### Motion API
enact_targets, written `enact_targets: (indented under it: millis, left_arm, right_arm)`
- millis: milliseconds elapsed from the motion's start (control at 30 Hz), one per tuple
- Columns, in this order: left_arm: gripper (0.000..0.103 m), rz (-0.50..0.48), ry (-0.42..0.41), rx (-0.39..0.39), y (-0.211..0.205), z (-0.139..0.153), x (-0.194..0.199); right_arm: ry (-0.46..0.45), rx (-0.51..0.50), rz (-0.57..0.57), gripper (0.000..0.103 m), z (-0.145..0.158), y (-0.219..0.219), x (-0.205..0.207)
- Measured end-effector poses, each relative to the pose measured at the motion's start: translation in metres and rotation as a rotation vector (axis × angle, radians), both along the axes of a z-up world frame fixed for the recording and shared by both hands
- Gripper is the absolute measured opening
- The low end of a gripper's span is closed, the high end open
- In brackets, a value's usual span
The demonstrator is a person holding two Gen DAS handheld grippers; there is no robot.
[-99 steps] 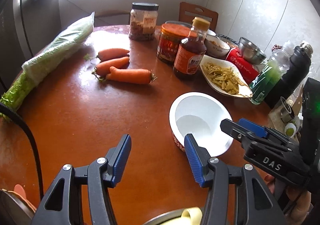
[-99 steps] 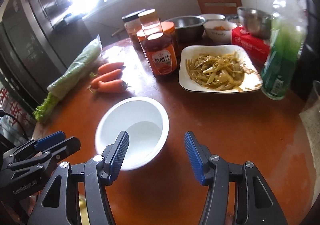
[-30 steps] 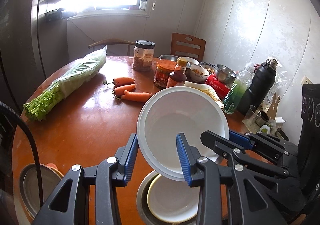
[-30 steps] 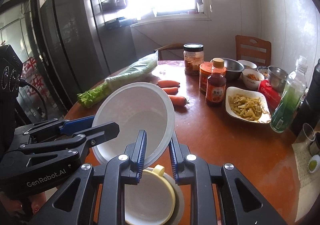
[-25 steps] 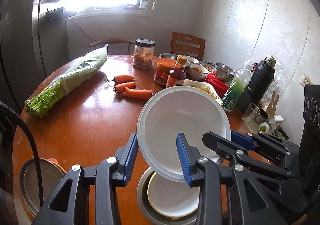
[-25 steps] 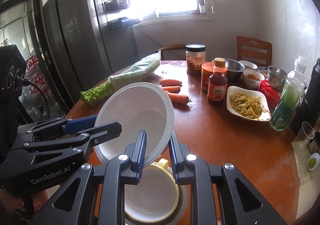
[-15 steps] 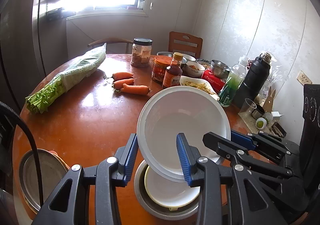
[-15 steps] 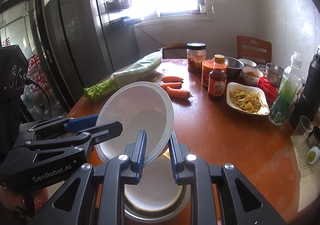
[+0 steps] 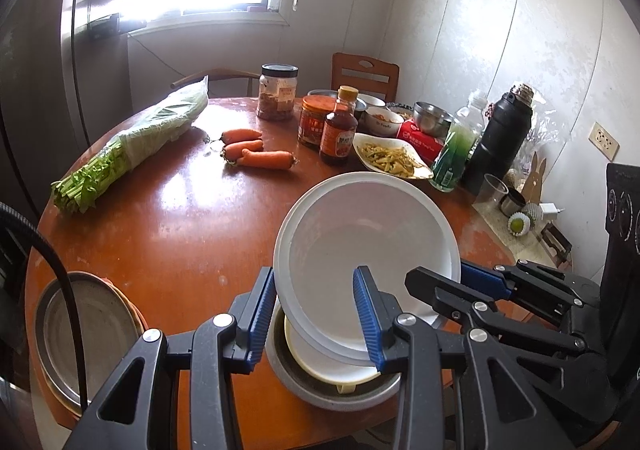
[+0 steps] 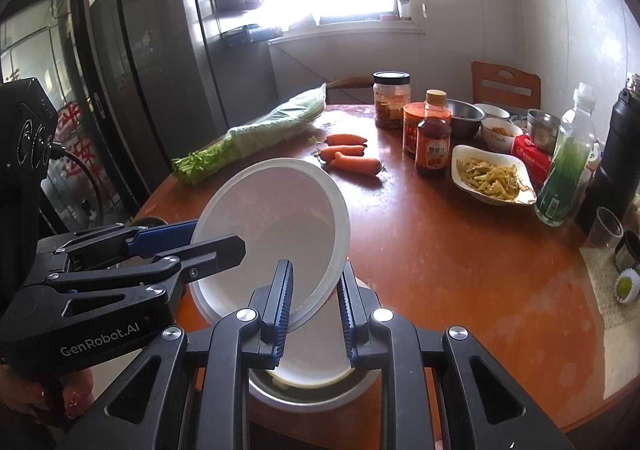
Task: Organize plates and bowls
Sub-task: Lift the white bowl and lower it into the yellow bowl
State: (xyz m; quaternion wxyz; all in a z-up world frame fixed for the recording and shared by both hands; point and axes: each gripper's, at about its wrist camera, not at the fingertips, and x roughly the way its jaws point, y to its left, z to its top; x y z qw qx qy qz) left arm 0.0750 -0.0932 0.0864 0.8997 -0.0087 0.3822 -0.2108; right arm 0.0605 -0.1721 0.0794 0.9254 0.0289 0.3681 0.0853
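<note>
Gripping the white bowl with both hand-held grippers, left and right, you hold it (tilted) above the steel bowl.

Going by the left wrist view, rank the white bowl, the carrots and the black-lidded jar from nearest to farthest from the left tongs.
1. White bowl: gripped in the left tongs, tilted.
2. Carrots: mid-table, left of the sauce bottle.
3. Black-lidded jar: at the table's far edge.
</note>
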Motion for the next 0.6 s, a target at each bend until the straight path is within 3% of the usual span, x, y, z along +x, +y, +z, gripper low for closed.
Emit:
enact_targets:
  millis: [600]
  left_arm:
    - [0.039,-0.033,0.062,0.035,-0.005,-0.035,-0.009]
  right_arm:
    - [0.064,-0.011,-0.013,0.024,-0.031,-0.001,-0.014]
